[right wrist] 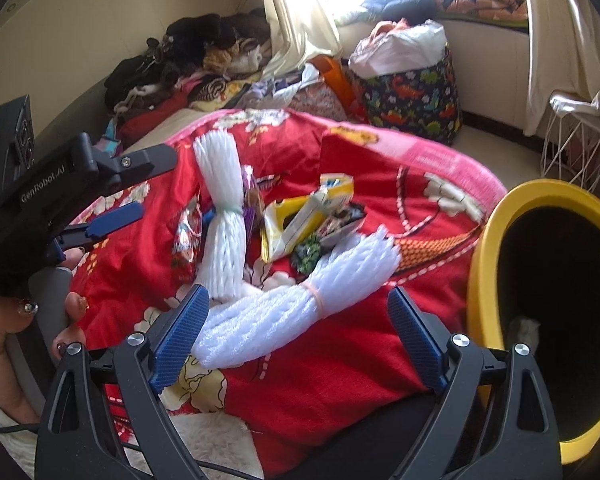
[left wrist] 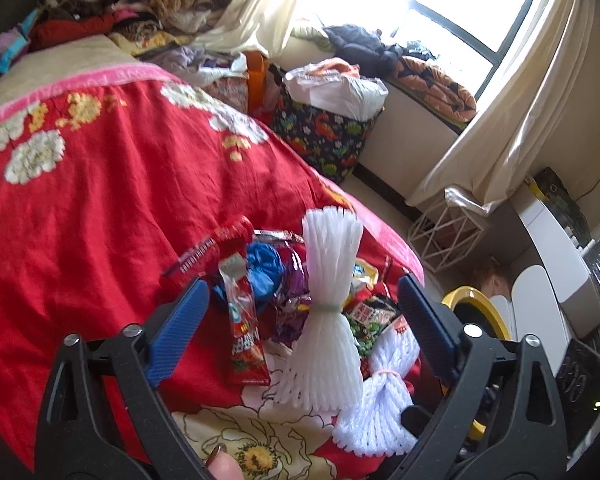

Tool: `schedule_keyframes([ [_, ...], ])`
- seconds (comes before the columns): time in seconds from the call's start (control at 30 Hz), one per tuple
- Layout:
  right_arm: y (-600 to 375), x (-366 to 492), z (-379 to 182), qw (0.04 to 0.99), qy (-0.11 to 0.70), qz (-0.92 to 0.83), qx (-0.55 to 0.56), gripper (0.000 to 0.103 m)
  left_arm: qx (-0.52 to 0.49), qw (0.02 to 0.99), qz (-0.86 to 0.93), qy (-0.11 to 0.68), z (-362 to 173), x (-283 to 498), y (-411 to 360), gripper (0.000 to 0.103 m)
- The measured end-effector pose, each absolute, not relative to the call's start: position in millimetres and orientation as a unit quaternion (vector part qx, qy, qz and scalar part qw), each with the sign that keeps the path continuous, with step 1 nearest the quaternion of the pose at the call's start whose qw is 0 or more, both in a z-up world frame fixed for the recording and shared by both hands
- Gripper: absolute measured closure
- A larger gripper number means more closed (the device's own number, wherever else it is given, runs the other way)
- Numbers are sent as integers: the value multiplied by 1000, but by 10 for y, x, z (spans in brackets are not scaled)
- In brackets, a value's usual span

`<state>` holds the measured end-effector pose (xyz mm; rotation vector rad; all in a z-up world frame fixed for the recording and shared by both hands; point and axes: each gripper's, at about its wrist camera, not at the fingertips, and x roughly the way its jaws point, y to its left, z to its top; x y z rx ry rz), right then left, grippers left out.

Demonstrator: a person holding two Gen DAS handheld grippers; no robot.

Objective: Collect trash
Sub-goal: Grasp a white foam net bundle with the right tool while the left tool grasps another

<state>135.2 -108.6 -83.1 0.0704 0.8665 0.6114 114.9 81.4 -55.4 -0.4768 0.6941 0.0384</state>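
Observation:
Trash lies in a heap on a red flowered bedspread (left wrist: 100, 200). A white foam net bundle (left wrist: 328, 304) tied with a green band lies between my left gripper's (left wrist: 300, 320) open blue fingers. Beside it are a red snack wrapper (left wrist: 246, 336), a blue crumpled piece (left wrist: 264, 268) and a purple wrapper (left wrist: 290, 308). A second foam net bundle (right wrist: 300, 304), tied with a pink band, lies between my right gripper's (right wrist: 298, 332) open fingers. A yellow wrapper (right wrist: 300, 220) lies behind it. A yellow bin (right wrist: 548, 304) with a dark inside stands at the right. The left gripper also shows in the right wrist view (right wrist: 116, 216).
A dinosaur-print bag (right wrist: 412, 96) stuffed with plastic bags stands on the floor beyond the bed. Clothes (right wrist: 188, 68) are piled at the bed's far end. A white wire stand (right wrist: 576, 148) is by the curtain. A white desk (left wrist: 556, 248) is at the right.

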Motion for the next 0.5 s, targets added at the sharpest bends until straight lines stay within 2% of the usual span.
schedule_keyframes([
  [0.1, -1036, 1385, -915, 854, 425, 297, 34, 16, -239, 905, 9, 352, -638, 1187, 801, 26],
  [0.43, -972, 1364, -1121, 824, 460, 327, 41, 52, -237, 894, -11, 380, -790, 1278, 650, 38],
  [0.5, -995, 1351, -1132, 822, 462, 329, 43, 55, -235, 892, -12, 385, -813, 1296, 629, 40],
])
